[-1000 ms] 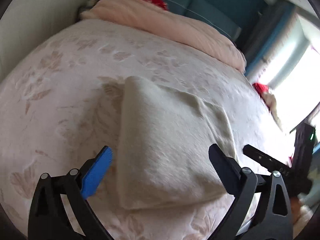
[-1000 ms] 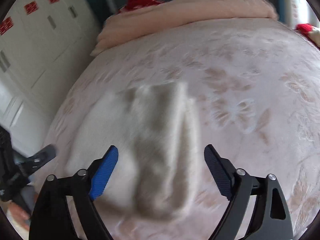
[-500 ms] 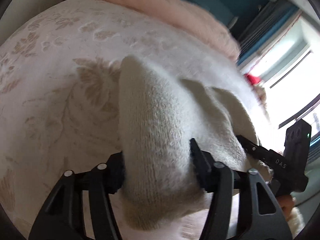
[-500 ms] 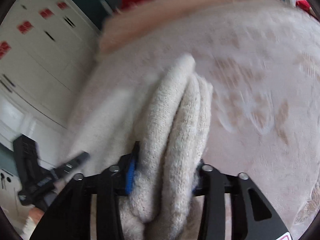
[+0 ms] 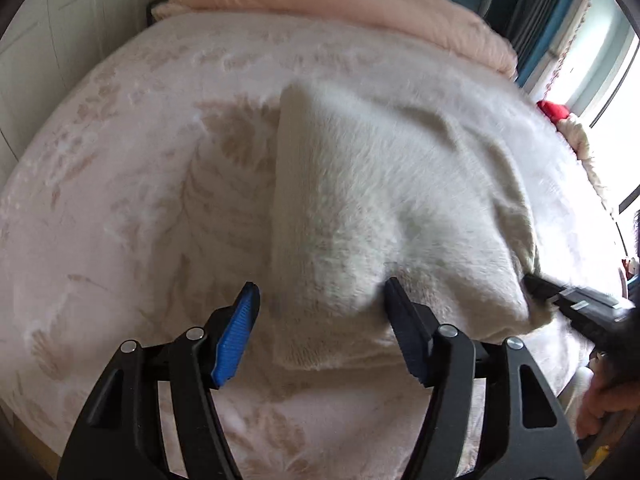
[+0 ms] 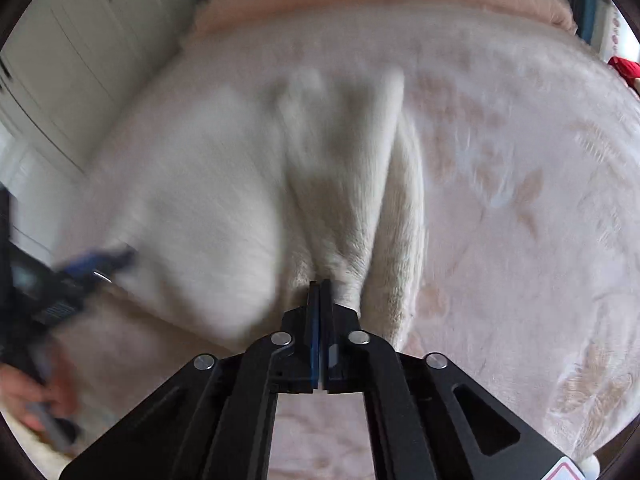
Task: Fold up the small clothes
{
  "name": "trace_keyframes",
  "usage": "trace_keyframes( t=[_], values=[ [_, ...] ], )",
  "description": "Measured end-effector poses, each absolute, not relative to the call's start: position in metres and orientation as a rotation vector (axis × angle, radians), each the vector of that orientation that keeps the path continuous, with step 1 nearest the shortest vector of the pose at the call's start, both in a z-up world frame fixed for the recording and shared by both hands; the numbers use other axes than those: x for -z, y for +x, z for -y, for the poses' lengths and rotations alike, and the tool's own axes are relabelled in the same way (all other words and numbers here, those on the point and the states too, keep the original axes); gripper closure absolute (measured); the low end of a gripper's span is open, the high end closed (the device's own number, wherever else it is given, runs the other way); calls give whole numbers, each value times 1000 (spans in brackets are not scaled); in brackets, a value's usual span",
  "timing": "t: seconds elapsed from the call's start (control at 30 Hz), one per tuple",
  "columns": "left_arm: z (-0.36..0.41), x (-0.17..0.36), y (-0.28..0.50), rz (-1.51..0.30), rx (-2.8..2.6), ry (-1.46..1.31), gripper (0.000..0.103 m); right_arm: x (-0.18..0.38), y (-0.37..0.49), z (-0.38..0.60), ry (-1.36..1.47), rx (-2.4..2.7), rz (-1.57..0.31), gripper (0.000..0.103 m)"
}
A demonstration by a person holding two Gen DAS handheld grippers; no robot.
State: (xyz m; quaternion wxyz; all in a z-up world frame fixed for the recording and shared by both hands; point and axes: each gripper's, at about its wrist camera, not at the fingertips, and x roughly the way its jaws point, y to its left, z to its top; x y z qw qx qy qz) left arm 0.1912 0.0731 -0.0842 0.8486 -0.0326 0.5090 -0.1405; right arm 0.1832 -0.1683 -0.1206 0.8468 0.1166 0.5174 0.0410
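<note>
A folded cream fluffy garment (image 5: 372, 208) lies on the bed's pale floral cover (image 5: 140, 200). My left gripper (image 5: 320, 300) is open, its fingers either side of the garment's near left corner, not closed on it. In the right wrist view the garment (image 6: 248, 184) is blurred. My right gripper (image 6: 320, 286) is shut on a thin pinch of the garment's near edge. The right gripper (image 5: 576, 300) also shows in the left wrist view at the garment's right corner. The left gripper (image 6: 92, 264) shows blurred in the right wrist view.
A pink rolled quilt (image 5: 340, 0) lies along the far side of the bed. White cupboards (image 6: 72, 52) stand at the left. A red item (image 5: 554, 110) lies near the bright window at the right. The bed's near edge runs just below the grippers.
My left gripper has opened and let go of the garment, which has dropped back flat. My right gripper has closed fully on a thin part of the edge.
</note>
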Motion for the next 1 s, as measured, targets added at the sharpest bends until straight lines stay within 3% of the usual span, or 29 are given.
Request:
trace_keyframes(
  t=[0.27, 0.3, 0.37, 0.4, 0.43, 0.5, 0.63, 0.77, 0.9, 1.0],
  values=[
    [-71, 48, 169, -1030, 225, -24, 38, 63, 155, 167, 286, -83, -997, 100],
    [-69, 42, 164, -1018, 221, -11, 38, 59, 147, 167, 297, -91, -985, 96],
    [-66, 33, 153, -1002, 217, 5, 38, 62, 144, 170, 309, -81, -994, 80],
    [-64, 31, 149, -1000, 215, 10, 38, 65, 141, 172, 313, -72, -1000, 66],
    [-63, 28, 144, -996, 217, 7, 38, 70, 141, 177, 321, -62, -1006, 62],
    [-61, 25, 137, -988, 220, 4, 38, 78, 135, 180, 361, -52, -1034, 62],
    [-61, 21, 130, -987, 204, 12, 38, 101, 135, 178, 381, -66, -1088, 76],
    [-62, 20, 129, -990, 197, 18, 38, 130, 146, 173, 374, -51, -1152, 76],
    [-63, 21, 130, -998, 188, 17, 38, 141, 161, 175, 356, -23, -1150, 84],
    [-65, 24, 131, -1005, 182, 23, 38, 140, 174, 183, 379, 3, -1139, 85]
  ],
)
